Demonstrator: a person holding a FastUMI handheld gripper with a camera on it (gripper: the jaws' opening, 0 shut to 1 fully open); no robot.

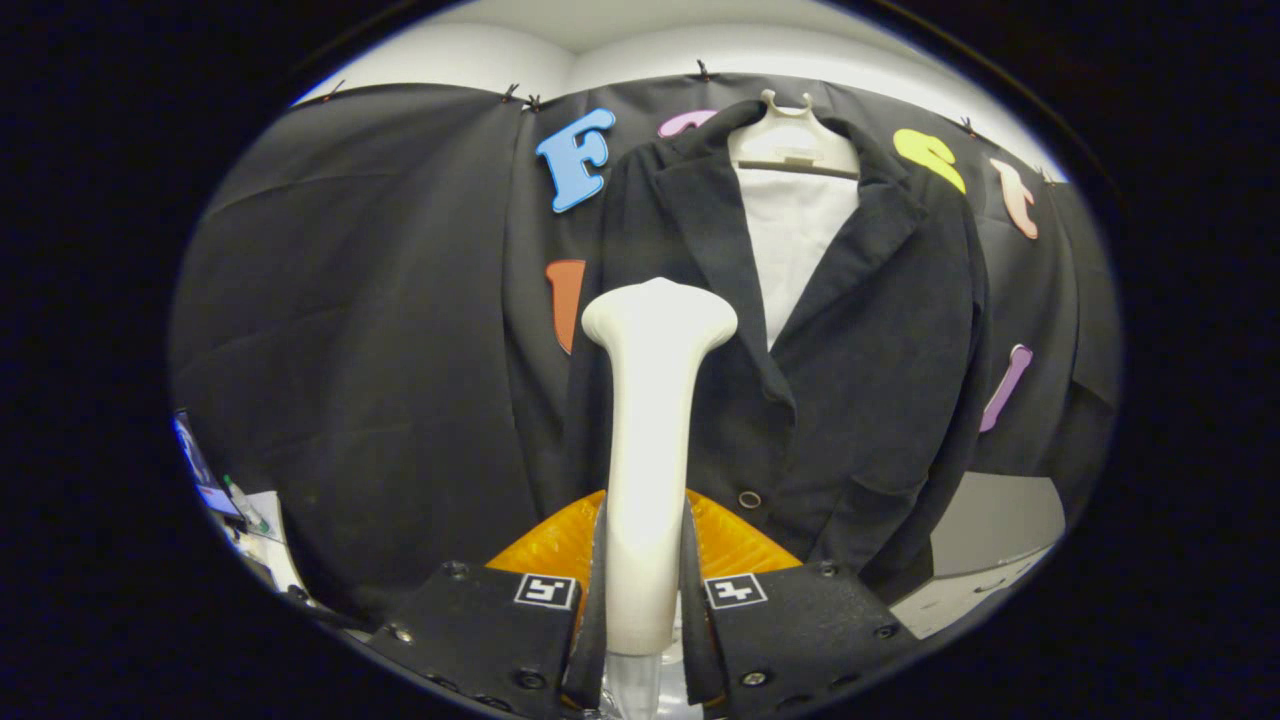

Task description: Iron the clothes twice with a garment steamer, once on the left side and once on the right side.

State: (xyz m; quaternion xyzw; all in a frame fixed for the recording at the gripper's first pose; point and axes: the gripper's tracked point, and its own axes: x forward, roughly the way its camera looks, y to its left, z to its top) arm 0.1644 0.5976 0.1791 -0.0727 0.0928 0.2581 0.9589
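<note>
Your gripper [643, 600] is clamped, both fingers pressing the garment steamer [650, 420] handle between them; hard, smooth plastic, likely top-heavy, so hold low; jacket [860, 350] hangs just beyond, soft, will yield.

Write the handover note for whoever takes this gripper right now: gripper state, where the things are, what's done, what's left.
Gripper: shut on the steamer, both fingers pressing its handle, head pointing up.
Jacket: dark, hanging on a pale hanger against the booth wall, beyond the fingers. The steamer head sits in front of the jacket's side nearer the open wall; whether it touches the cloth cannot be told.
An orange thing lies low behind the steamer handle.
Done: steamer picked up and brought to the jacket.
Left: nothing shows either pass finished, so assume both side passes remain.
</note>
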